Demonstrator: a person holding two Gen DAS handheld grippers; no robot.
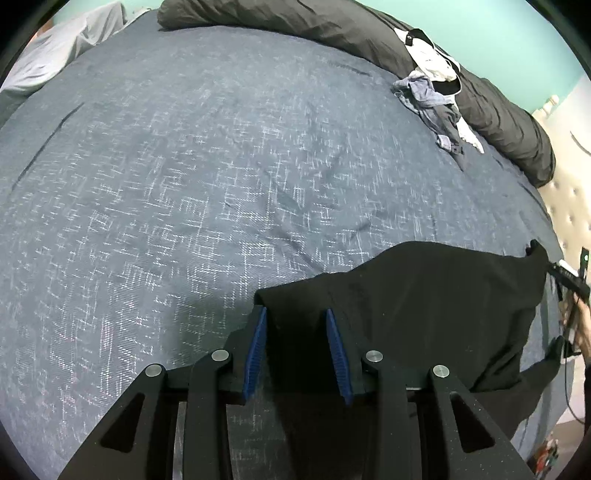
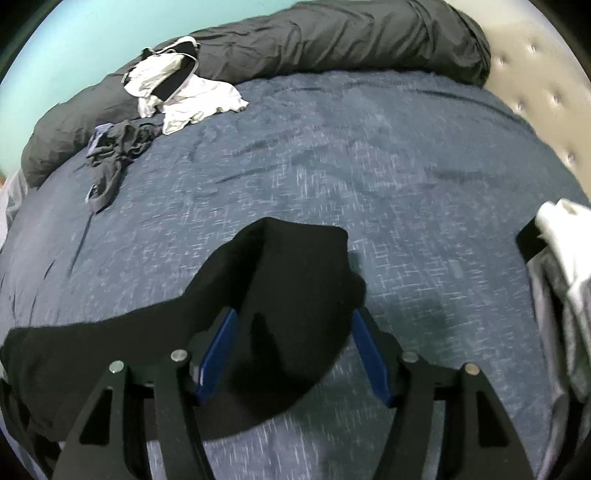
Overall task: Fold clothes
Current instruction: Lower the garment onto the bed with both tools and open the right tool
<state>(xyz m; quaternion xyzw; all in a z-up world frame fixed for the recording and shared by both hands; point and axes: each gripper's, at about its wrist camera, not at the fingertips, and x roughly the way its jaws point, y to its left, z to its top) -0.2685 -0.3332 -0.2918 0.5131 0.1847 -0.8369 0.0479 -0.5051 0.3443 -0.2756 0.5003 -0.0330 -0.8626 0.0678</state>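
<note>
Now the black garment lies draped low on the blue bedspread, stretched between both tools. Left gripper has a fold between its blue pads, though whether they pinch it I cannot tell. Right gripper stands spread, cloth between its jaws, untouched. Crumpled clothes sit far off by the dark pillow.

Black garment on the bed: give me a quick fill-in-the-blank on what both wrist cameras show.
1. The black garment lies on a ____ bedspread.
2. The pads of both grippers, left gripper and right gripper, are coloured ____.
3. The rolled dark duvet lies against a ____ wall.

Missing: blue; blue; green
</note>
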